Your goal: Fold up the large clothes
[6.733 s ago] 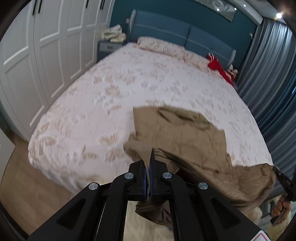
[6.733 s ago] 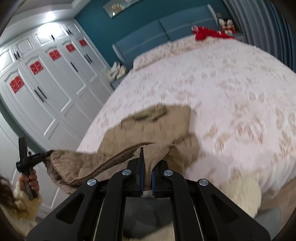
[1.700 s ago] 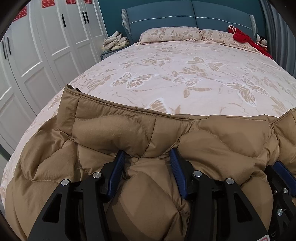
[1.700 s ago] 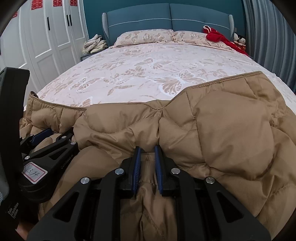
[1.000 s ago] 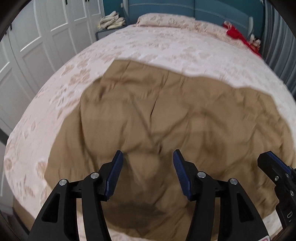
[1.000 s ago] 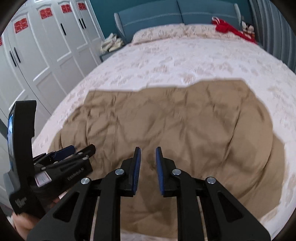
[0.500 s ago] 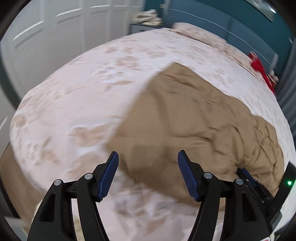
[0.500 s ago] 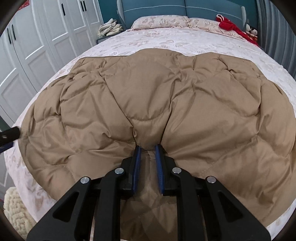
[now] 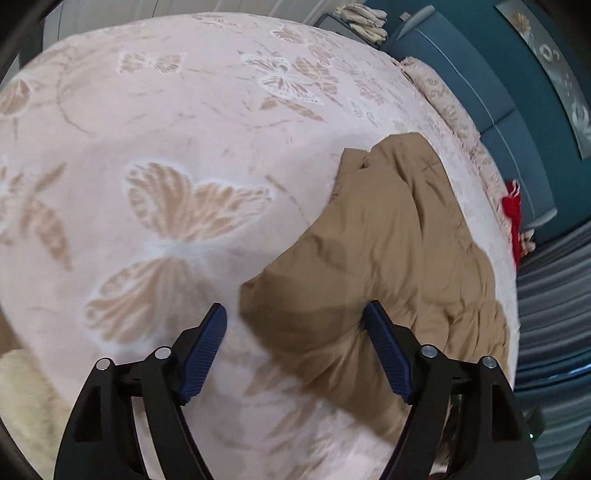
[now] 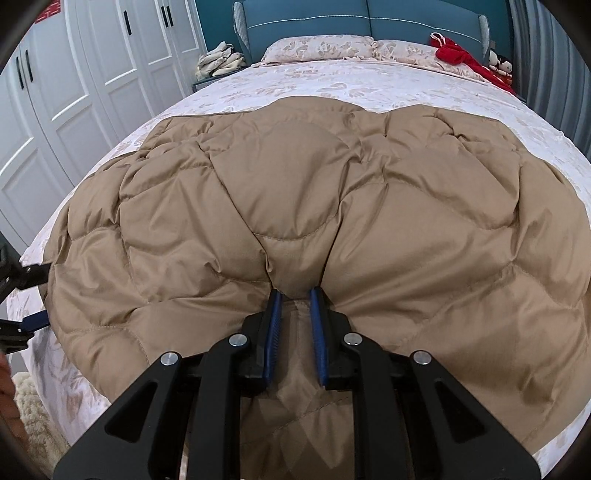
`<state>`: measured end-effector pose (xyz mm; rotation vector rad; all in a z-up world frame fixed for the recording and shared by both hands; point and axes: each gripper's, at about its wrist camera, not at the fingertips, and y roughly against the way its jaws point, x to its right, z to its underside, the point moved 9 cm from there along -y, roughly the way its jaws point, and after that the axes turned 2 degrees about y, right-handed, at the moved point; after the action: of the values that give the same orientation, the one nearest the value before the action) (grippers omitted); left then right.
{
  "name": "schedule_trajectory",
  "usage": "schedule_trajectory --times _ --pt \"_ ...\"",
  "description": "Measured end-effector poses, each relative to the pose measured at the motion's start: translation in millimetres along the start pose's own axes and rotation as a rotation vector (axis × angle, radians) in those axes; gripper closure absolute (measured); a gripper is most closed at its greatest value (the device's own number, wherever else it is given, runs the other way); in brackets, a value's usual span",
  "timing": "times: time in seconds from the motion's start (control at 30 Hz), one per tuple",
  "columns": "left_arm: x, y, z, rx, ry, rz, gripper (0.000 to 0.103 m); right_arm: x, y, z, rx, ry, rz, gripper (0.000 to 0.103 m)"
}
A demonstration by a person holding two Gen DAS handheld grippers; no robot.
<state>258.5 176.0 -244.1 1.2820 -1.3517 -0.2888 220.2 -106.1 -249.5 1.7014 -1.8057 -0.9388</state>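
Observation:
A tan quilted down jacket (image 10: 295, 184) lies spread across the foot of the bed. My right gripper (image 10: 294, 292) is shut on a pinched fold at the jacket's near edge, and the fabric bunches up between its blue pads. My left gripper (image 9: 294, 306) hovers over the jacket's left corner (image 9: 388, 251) with its jaws opening wide. The corner shows between the fingers, but the pads do not press on it. In the right wrist view, the left gripper's fingers (image 10: 33, 275) poke in at the far left beside the jacket's edge.
The bed (image 9: 177, 155) has a pale butterfly-pattern cover, pillows (image 10: 317, 46) and a blue headboard (image 10: 362, 22). A red cloth (image 10: 458, 55) lies at the far right corner. White wardrobes (image 10: 74, 92) stand on the left, grey curtains (image 9: 554, 314) on the right. A cream fluffy rug (image 10: 29, 406) lies below.
The left gripper swung out to the jacket's left corner, rolled, and its jaws spread wider. The jacket settled flat on the bed. The right gripper sank a little, still pinching the near edge.

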Motion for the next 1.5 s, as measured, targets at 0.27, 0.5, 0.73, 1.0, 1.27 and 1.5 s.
schedule_trajectory --times 0.27,0.5,0.73,1.0,1.27,1.5 --pt "38.5 -17.6 -0.3 -0.025 -0.042 0.044 0.026 0.1 0.4 0.2 0.001 0.0 0.001 0.088" --pt "60.5 2.5 -6.9 0.033 -0.127 0.023 0.07 -0.1 0.9 -0.7 0.002 -0.006 0.001 0.088" --pt "93.7 26.1 -2.7 0.071 -0.266 -0.018 0.086 0.7 1.2 -0.8 -0.008 -0.014 0.001 0.088" --pt "135.3 48.3 2.6 0.111 -0.424 -0.06 0.089 3.3 17.0 -15.8 -0.103 -0.057 -0.023 0.088" --pt "149.0 56.2 6.2 0.123 -0.468 -0.083 0.09 -7.5 69.8 -5.9 -0.086 -0.146 -0.151 0.098" --pt "152.9 76.7 18.0 0.103 -0.467 -0.03 0.092 -13.6 49.7 17.0 -0.156 -0.179 -0.173 0.099"
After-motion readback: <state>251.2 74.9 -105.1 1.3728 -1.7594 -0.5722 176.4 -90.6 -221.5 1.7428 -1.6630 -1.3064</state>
